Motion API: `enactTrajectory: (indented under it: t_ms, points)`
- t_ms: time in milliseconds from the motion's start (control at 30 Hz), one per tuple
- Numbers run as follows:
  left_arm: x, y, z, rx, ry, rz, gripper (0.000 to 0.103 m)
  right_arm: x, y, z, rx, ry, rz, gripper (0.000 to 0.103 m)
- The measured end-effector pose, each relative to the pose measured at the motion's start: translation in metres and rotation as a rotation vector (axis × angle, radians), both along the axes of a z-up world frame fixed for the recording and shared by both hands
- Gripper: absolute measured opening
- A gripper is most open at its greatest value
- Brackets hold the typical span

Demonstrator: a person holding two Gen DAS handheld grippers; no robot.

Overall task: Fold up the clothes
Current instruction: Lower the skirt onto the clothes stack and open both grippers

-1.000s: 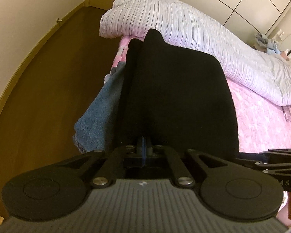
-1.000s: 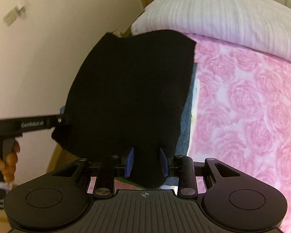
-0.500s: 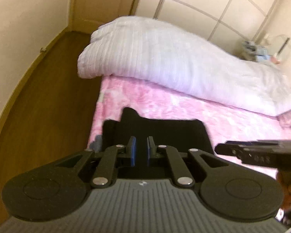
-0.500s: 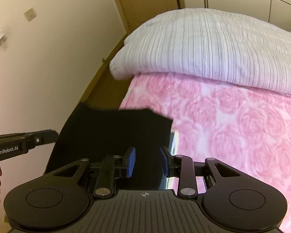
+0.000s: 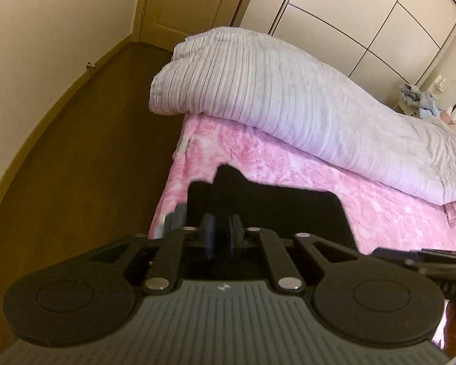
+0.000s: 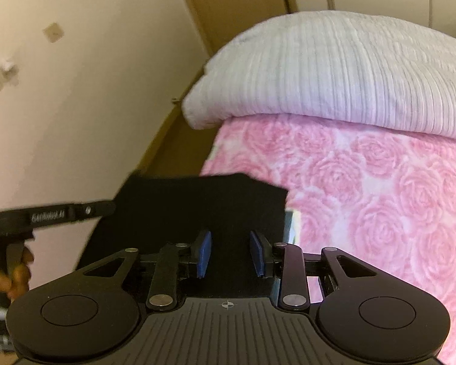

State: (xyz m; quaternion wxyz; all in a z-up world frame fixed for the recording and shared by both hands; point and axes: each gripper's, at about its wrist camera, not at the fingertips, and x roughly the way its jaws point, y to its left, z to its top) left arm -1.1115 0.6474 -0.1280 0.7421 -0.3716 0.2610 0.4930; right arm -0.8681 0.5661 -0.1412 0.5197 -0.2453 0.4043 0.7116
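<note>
left tongs (image 5: 220,237): jaws narrow and opening, nothing pinched between them; a second ago they were clamped on the black garment (image 5: 273,210) and held it up in front of the lens. right tongs (image 6: 230,254): jaws about half apart, blue pads (image 6: 204,252) clear of the cloth, gap unchanged over the second. black garment: now lies flat, a folded dark slab, at the near corner of the bed (image 6: 380,200), just past both tongs; a sliver of another cloth (image 5: 174,220) shows at its left edge, too blurred to name. it hung upright earlier, so the fold has been laid down and let go; in judgement this fold is complete, and smoothing or the next piece follows. beyond: pink rose sheet, then the striped duvet (image 5: 288,97) heaped along the far side; floor (image 5: 91,152) to the left.
</note>
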Motion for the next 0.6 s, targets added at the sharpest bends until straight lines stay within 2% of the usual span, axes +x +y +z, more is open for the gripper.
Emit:
enactTrajectory:
  t_ms: [100, 200, 333, 467, 600]
  points:
    - [0.002, -0.042, 0.01, -0.011, 0.012, -0.037, 0.015, -0.007, -0.039, 0.011, -0.006, -0.056, 0.108, 0.033]
    - [0.005, -0.072, 0.001, -0.057, 0.025, -0.039, 0.019, -0.015, -0.068, 0.008, -0.03, -0.069, 0.162, 0.033]
    - [0.007, -0.09, -0.022, -0.115, 0.065, 0.011, 0.02, -0.025, -0.077, -0.021, -0.092, -0.093, 0.154, 0.033]
    - [0.014, -0.113, 0.001, -0.073, 0.11, 0.026, 0.023, -0.034, -0.089, -0.017, -0.087, -0.147, 0.132, 0.034]
    - [0.023, -0.142, 0.028, -0.021, 0.145, 0.019, 0.039, -0.027, -0.125, 0.003, -0.077, -0.125, 0.088, 0.036]
